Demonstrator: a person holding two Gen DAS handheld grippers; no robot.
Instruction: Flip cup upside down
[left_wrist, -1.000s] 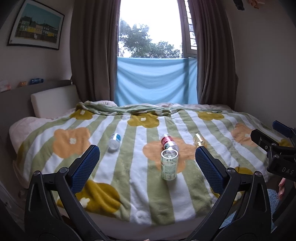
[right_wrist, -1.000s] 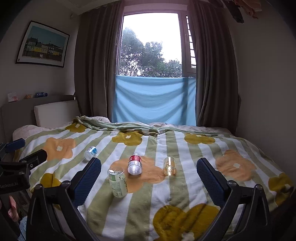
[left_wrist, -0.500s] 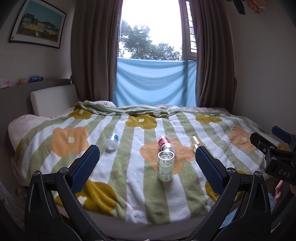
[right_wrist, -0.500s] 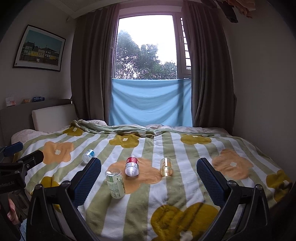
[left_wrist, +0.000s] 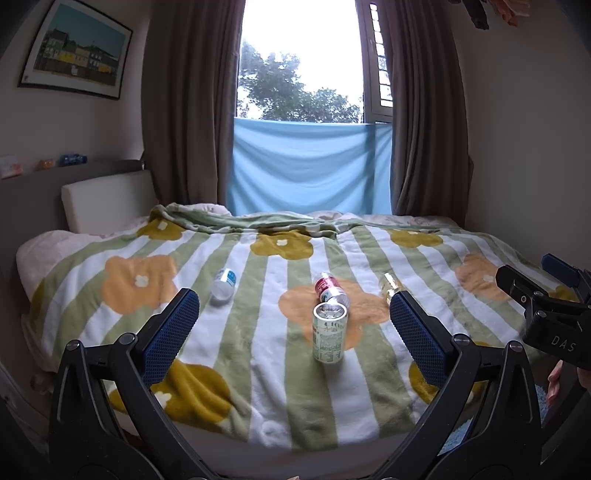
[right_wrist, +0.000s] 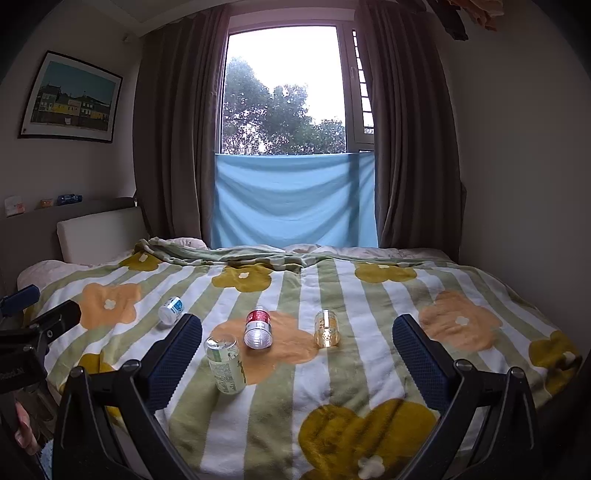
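Several small cups rest on the striped flower blanket (left_wrist: 122, 280). A green-labelled cup (left_wrist: 330, 334) (right_wrist: 224, 363) stands tilted, nearest to me. Behind it a red-labelled clear cup (left_wrist: 330, 290) (right_wrist: 258, 328) lies on its side. An amber glass cup (left_wrist: 389, 284) (right_wrist: 325, 328) sits to its right, and a blue-and-white cup (left_wrist: 224, 286) (right_wrist: 171, 310) lies to the left. My left gripper (left_wrist: 291, 301) is open, short of the green cup. My right gripper (right_wrist: 297, 325) is open too, well back from the cups, holding nothing.
The bed's near edge (left_wrist: 295, 443) runs just below the grippers. A white headboard cushion (left_wrist: 107, 199) is at the left and a wall (right_wrist: 524, 184) at the right. Each gripper shows at the other view's edge, with a hand (left_wrist: 554, 380) below it.
Both views have tilted up a little and drifted slightly, so more window shows. The cups lie where they were and both grippers stay open.
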